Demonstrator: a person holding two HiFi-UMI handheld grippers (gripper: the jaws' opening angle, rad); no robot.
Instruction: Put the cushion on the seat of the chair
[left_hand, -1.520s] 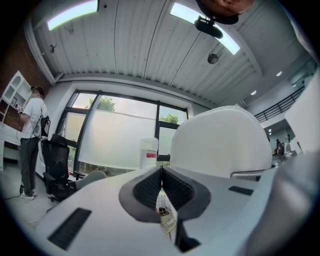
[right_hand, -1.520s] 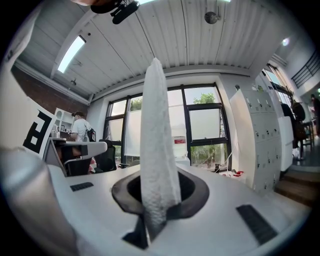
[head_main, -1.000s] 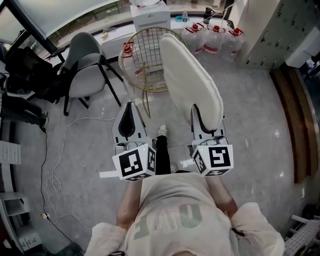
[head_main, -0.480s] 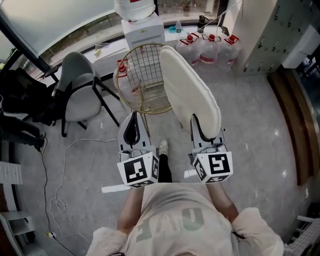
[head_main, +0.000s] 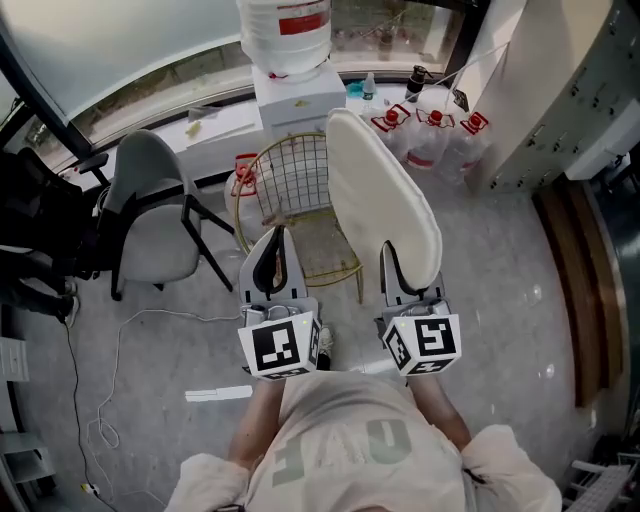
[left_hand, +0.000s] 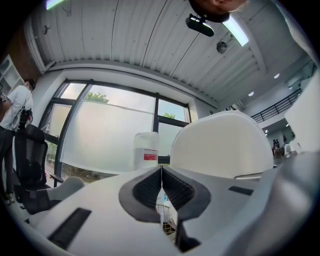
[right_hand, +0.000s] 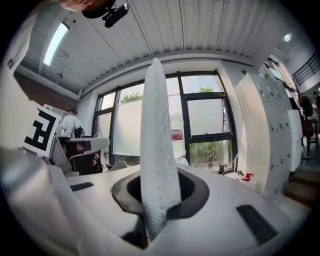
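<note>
**Grey-floored room by tall windows: cushion held at a wire chair**

A grey polished floor (head_main: 500, 300) runs to a window wall, where a white water dispenser (head_main: 290, 95) and clear water jugs with red caps (head_main: 432, 135) stand. A grey shell chair (head_main: 150, 215) sits at the left. The right gripper (right_hand: 157, 200) has its jaws clamped on the rim of a cream oval cushion (head_main: 385, 195), held up on edge. The cushion is just right of a gold wire chair (head_main: 295, 195) and not on its seat. The left gripper (left_hand: 161, 172) has its jaws pressed together on nothing.

cushion (head_main: 385, 195): cream, raised, on edge | chair (head_main: 292, 185): gold wire, upright
</note>
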